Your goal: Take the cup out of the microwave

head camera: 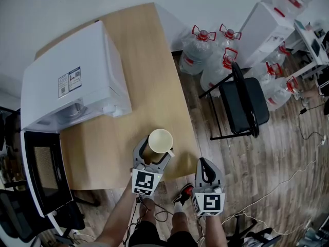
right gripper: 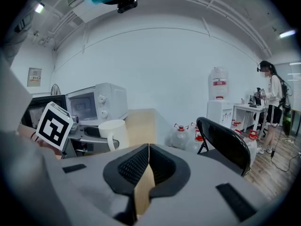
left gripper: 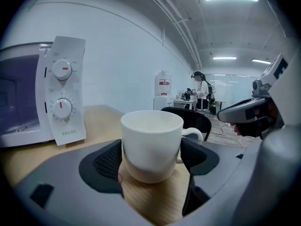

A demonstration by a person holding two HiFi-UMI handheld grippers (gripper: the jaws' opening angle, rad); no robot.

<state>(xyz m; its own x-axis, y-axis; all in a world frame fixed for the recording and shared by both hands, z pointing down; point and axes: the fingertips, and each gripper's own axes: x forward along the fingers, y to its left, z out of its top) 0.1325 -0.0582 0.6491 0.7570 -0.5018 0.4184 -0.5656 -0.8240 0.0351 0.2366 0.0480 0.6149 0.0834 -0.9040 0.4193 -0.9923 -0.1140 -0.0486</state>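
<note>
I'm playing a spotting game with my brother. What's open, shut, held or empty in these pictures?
left gripper: shut on the cup.
right gripper: shut, holding nothing.
cup: upright, empty, outside the microwave.
microwave door: swung open.
folding chair: unfolded, nobody sitting.
water bottles: capped, standing on the floor.

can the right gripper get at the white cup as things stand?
Probably not for a clean grasp. The left gripper is shut on the white ceramic cup, with its pads covering both sides. The right gripper is close by but shut. Only the rim and handle are exposed.
</note>
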